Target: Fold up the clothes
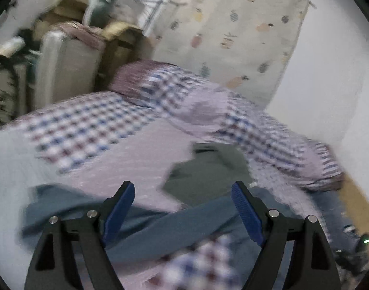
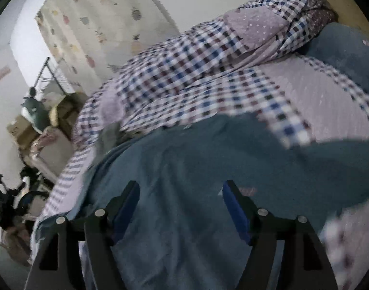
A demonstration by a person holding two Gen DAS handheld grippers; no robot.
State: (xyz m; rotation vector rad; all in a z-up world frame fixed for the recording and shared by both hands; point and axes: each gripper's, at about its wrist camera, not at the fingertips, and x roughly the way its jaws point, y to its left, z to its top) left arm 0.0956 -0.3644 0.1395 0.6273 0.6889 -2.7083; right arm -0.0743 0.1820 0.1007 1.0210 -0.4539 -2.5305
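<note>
A blue-grey garment (image 1: 160,227) lies across the bed, one long sleeve or leg stretched leftward under my left gripper (image 1: 183,188), which is open with nothing between its blue pads. A darker grey folded piece (image 1: 208,169) lies just beyond it. In the right wrist view the same blue-grey garment (image 2: 196,169) spreads wide below my right gripper (image 2: 180,188), also open and empty, hovering just above the cloth.
The bed carries a pink and checked sheet (image 1: 141,149) and a bunched checked quilt (image 2: 196,67) along the wall. A fruit-print curtain (image 1: 232,31) hangs behind. Suitcases and boxes (image 1: 68,67) stand beside the bed's far left; clutter lies on the floor (image 2: 13,193).
</note>
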